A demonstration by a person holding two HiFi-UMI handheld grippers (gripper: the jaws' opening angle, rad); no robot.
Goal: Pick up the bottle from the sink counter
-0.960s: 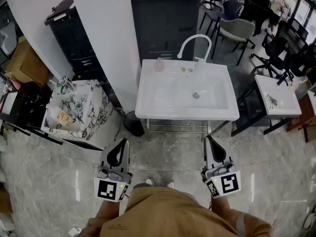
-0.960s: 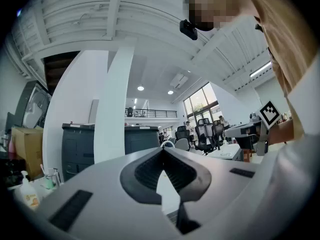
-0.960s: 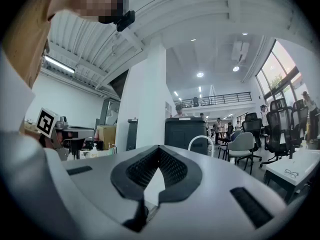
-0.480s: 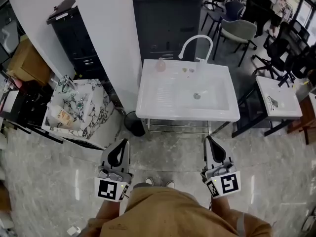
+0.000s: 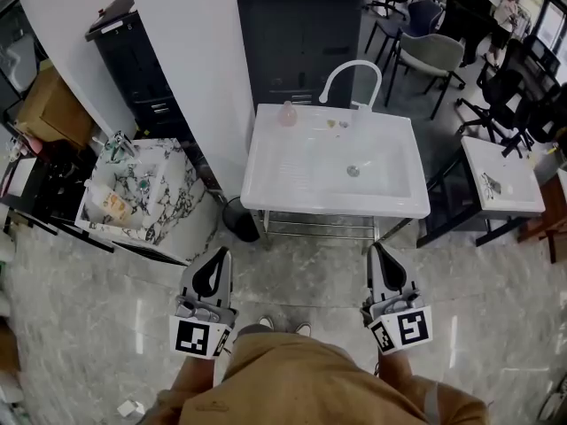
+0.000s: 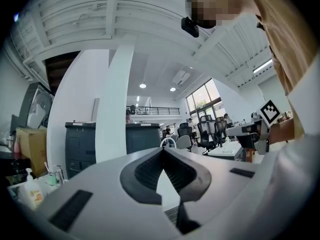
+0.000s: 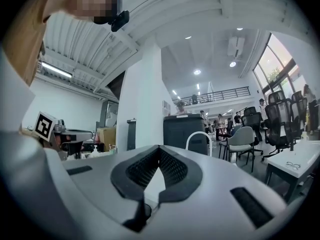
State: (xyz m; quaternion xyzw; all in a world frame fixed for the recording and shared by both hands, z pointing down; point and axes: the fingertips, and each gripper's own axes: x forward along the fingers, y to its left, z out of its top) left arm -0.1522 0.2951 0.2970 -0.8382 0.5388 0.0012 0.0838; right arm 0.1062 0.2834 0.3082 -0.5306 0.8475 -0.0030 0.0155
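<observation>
While the pink bottle [image 5: 286,113] stands at the back left of the white sink counter [image 5: 283,180], left of the curved faucet [image 5: 351,67], the left gripper [image 5: 219,257] and right gripper [image 5: 375,251] hang well short of it, jaws pressed together, empty.

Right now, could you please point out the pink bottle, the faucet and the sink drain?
pink bottle [image 5: 286,114]: head view, its body.
faucet [image 5: 352,63]: head view, top of its arch.
sink drain [image 5: 353,171]: head view, its centre.

Both grippers, left [image 5: 213,279] and right [image 5: 381,268], were held level and side by side, jaws closed and empty.
</observation>
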